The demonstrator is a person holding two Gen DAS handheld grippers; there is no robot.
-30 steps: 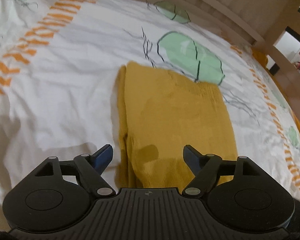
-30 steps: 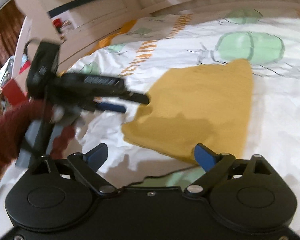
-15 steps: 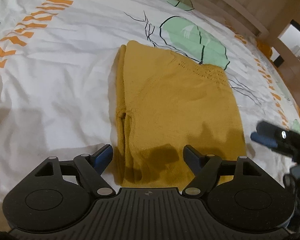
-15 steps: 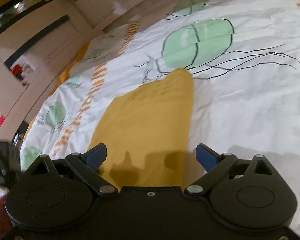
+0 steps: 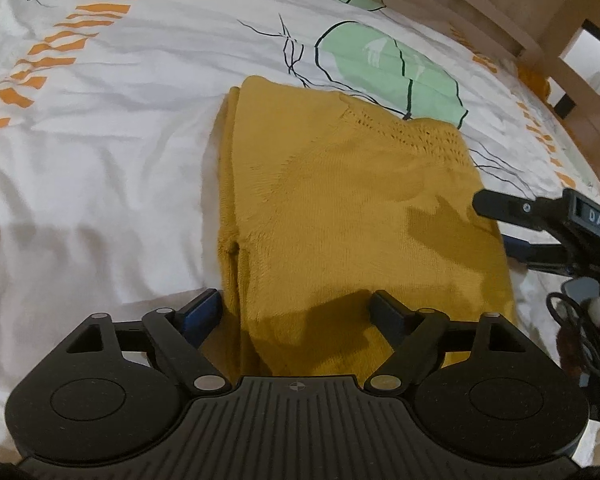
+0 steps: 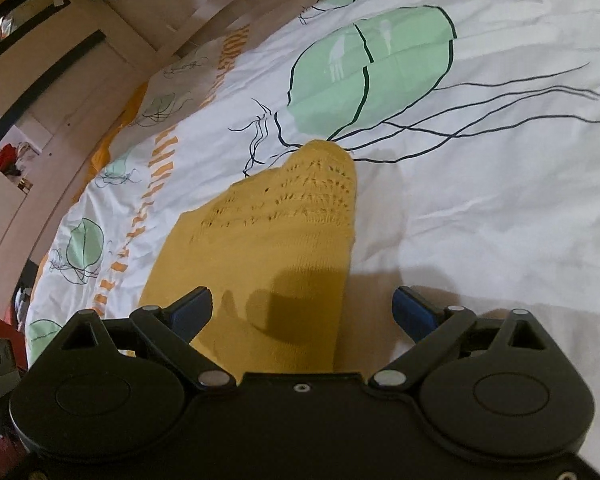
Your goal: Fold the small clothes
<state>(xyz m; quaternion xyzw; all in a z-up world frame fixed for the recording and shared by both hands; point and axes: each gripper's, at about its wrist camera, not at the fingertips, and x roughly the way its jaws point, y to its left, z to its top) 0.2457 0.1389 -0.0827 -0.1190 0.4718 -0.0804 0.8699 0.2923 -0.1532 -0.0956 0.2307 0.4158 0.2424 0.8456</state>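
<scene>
A mustard-yellow knitted garment (image 5: 340,208) lies folded into a long strip on the bed. My left gripper (image 5: 296,312) hovers over its near end with jaws opening; the knit lies below the gap and the pads do not press on it. My right gripper (image 6: 302,312) stands open over another edge of the same garment (image 6: 284,248), where an openwork pattern shows near the far tip. In the left wrist view the right gripper (image 5: 500,232) reaches in from the right, beside the garment's right edge.
The white bedsheet (image 5: 100,140) carries green jellyfish prints (image 5: 388,72) and orange dashes. A wooden bed rail (image 5: 500,12) runs along the far side. Wooden furniture and a doorway (image 6: 40,92) stand beyond the bed in the right wrist view.
The right gripper swung across to the garment's other side and rolled, and now shows in the left wrist view. The left gripper sank slightly toward the garment's near end.
</scene>
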